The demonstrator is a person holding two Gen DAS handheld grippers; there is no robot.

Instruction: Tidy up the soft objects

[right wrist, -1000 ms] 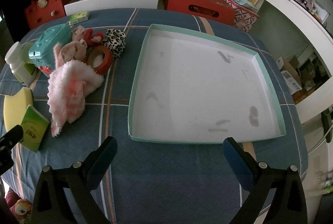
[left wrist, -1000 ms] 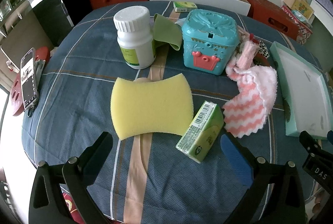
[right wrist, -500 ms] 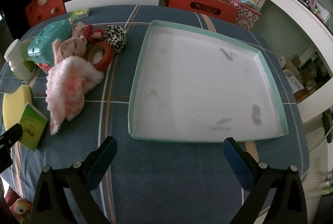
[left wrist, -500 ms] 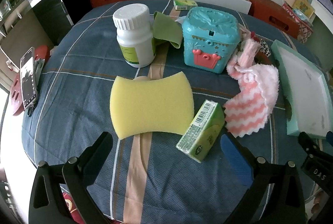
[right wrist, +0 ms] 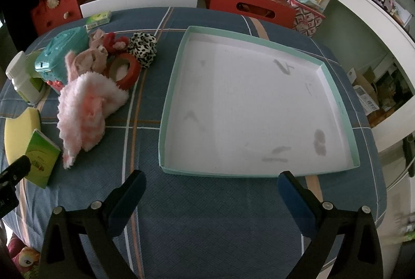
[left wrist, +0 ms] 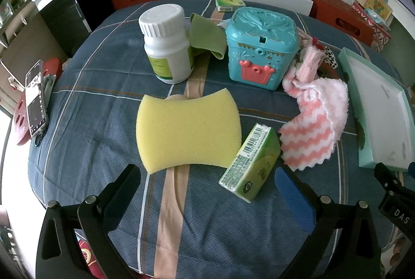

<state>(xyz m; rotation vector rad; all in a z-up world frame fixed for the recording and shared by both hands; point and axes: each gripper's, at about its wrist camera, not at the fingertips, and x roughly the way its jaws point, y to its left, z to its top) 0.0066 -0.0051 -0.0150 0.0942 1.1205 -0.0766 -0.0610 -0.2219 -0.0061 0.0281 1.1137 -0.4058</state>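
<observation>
A yellow sponge [left wrist: 188, 130] lies flat on the blue tablecloth, just ahead of my open, empty left gripper [left wrist: 207, 190]. A pink-and-white fluffy cloth [left wrist: 315, 120] lies to its right; it also shows in the right wrist view [right wrist: 85, 107]. A green cloth [left wrist: 206, 37] lies behind the white bottle [left wrist: 167, 41]. A leopard scrunchie [right wrist: 143, 48] and red scrunchie [right wrist: 114, 41] sit at the back. My right gripper [right wrist: 208, 196] is open and empty in front of the shallow mint-rimmed tray [right wrist: 179, 71].
A green tissue pack [left wrist: 250, 170] leans against the sponge. A teal toy box [left wrist: 260, 44] and a red tape ring [right wrist: 124, 70] stand nearby. A phone [left wrist: 36, 100] lies off the table's left edge. Boxes and a red bag line the back.
Both views have shifted only slightly; the left gripper has edged a little closer to the sponge. No object has moved.
</observation>
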